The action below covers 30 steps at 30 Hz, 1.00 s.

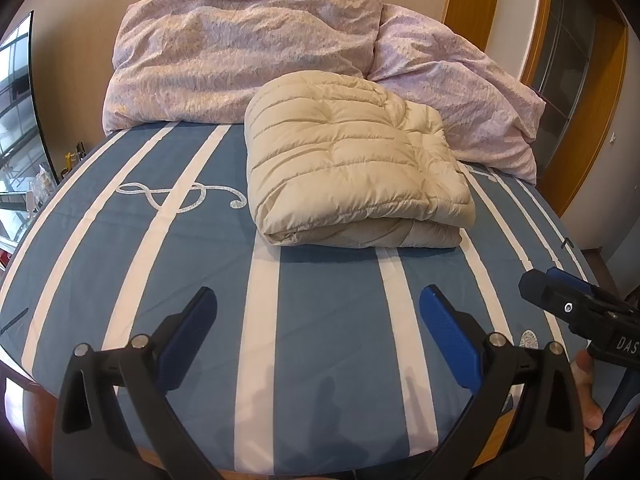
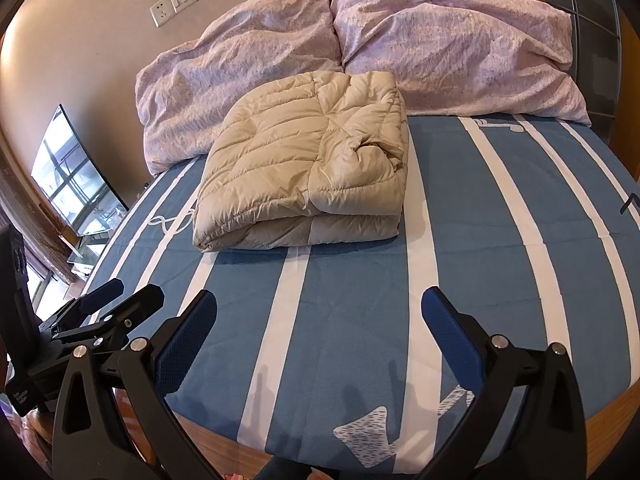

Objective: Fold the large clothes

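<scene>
A cream quilted puffer garment [image 1: 352,160] lies folded in a compact rectangle on the blue and white striped bed sheet [image 1: 312,340]; it also shows in the right wrist view [image 2: 304,164]. My left gripper [image 1: 318,300] is open and empty, hovering over the sheet near the bed's front edge, well short of the garment. My right gripper [image 2: 320,302] is open and empty too, at the same distance from it. The right gripper shows at the right edge of the left wrist view [image 1: 536,280], and the left gripper at the left edge of the right wrist view [image 2: 132,292].
Two crumpled lilac pillows [image 1: 240,56] [image 2: 448,48] rest against the wall behind the garment. A television [image 2: 76,184] stands left of the bed. A wooden door frame [image 1: 584,100] is at the right. The bed's wooden front edge [image 2: 608,420] is just below my grippers.
</scene>
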Each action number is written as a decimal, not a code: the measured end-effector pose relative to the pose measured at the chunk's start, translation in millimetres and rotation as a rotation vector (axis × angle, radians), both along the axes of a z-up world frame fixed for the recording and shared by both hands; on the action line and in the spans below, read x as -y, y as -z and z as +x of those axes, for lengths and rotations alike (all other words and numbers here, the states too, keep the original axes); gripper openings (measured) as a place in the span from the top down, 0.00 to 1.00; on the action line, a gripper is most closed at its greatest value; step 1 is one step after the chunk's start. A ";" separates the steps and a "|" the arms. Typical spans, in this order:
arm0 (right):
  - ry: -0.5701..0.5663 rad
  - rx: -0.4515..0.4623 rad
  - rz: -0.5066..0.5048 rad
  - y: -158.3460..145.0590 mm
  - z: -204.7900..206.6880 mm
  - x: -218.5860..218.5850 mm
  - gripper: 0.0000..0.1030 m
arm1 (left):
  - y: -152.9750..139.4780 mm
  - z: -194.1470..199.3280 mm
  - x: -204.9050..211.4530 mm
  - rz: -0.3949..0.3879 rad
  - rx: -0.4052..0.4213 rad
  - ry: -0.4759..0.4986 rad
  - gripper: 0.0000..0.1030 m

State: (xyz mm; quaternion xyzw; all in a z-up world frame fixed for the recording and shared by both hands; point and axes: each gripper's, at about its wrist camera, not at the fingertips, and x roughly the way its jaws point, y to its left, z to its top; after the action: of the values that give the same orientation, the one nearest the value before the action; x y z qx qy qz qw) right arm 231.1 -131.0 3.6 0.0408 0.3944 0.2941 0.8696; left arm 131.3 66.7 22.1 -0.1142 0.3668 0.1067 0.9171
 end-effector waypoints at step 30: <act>-0.001 -0.003 0.002 1.1 1.7 1.0 0.01 | 5.2 5.2 -0.1 -0.007 -0.010 0.006 0.02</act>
State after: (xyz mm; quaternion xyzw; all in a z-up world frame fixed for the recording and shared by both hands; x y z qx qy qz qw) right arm 232.7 -132.1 2.6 0.0418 0.3955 0.2950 0.8688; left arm 136.6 66.9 16.9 -0.1159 0.3720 0.1031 0.9152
